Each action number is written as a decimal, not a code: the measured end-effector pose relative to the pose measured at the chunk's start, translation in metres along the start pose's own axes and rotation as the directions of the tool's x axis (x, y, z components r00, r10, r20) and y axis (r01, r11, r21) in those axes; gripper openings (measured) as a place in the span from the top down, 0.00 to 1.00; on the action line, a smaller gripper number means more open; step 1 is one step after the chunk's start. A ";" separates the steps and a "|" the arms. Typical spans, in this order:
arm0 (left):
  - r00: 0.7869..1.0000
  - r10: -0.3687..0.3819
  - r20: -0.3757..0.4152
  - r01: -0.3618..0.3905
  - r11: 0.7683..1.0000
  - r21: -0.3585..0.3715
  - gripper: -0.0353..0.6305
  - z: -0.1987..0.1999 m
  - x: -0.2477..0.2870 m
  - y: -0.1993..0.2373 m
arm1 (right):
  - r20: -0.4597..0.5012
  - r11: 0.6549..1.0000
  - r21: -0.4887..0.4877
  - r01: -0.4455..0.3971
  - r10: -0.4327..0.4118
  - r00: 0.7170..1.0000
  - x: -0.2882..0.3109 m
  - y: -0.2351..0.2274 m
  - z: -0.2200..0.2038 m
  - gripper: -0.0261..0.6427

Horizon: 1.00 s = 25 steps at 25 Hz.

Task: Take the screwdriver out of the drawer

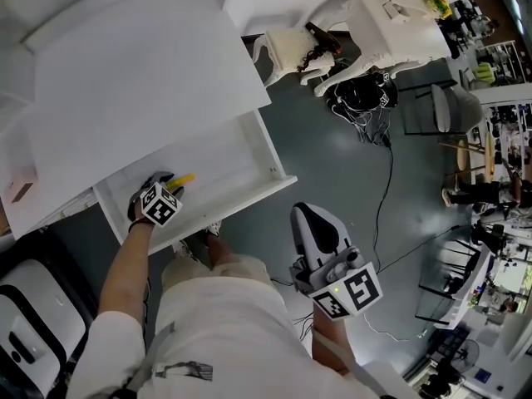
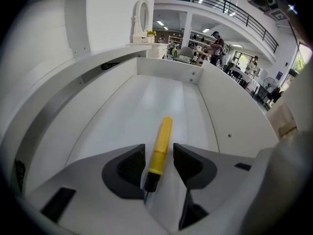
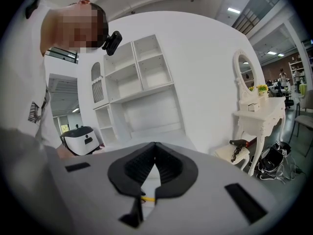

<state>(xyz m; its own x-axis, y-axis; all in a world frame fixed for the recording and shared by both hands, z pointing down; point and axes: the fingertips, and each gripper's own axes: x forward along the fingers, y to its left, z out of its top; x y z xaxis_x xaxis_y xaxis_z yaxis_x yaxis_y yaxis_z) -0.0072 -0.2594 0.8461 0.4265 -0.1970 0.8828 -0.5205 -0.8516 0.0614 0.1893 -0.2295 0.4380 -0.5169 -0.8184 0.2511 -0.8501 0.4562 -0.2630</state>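
Right tongs point(image 3: 155, 146) pressed together, empty; left tongs point(image 2: 159, 150) spread astride yellow screwdriver point(image 2: 162, 138) inside drawer point(image 2: 122, 111), not gripping.

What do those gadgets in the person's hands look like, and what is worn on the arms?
Each hand carries a smooth, pale grey plastic tool ending in a two-finger claw. The left claw and right claw both have dark rubbery pads, ribbed on the right one. Each tool also bears a white cube printed with black square patterns: the left marker cube and the right marker cube. The person wears a white short sleeve.

Left gripper point(image 2: 159, 153) steeply down, jaws apart — right gripper point(image 3: 154, 151), jaws together
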 end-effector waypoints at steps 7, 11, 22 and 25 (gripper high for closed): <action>0.999 0.011 -0.038 -0.012 0.999 -0.042 0.81 -0.001 0.002 0.000 | 0.013 1.000 -0.008 0.006 -0.006 1.000 0.000 -0.007 0.005 0.95; 0.989 -0.004 -0.145 -0.005 0.998 -0.063 0.83 -0.003 0.005 0.000 | 0.051 0.999 -0.034 0.005 -0.003 0.999 -0.007 -0.005 0.023 0.95; 0.989 0.081 -0.121 -0.096 0.988 -0.124 0.83 -0.009 -0.044 0.003 | 0.169 0.997 -0.023 -0.071 0.074 0.983 -0.026 0.019 0.049 0.95; 0.989 0.137 -0.063 -0.145 0.978 -0.149 0.83 -0.004 -0.066 0.002 | 0.191 0.990 -0.044 -0.136 0.142 0.971 -0.027 0.039 0.052 0.95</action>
<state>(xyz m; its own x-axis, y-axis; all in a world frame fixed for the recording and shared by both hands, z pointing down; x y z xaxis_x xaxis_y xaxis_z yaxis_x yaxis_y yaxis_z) -0.0395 -0.2466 0.7898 0.3037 -0.2813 0.9103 -0.6816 -0.7317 0.0013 0.1750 -0.2077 0.3728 -0.6032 -0.7970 0.0288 -0.7758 0.5780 -0.2531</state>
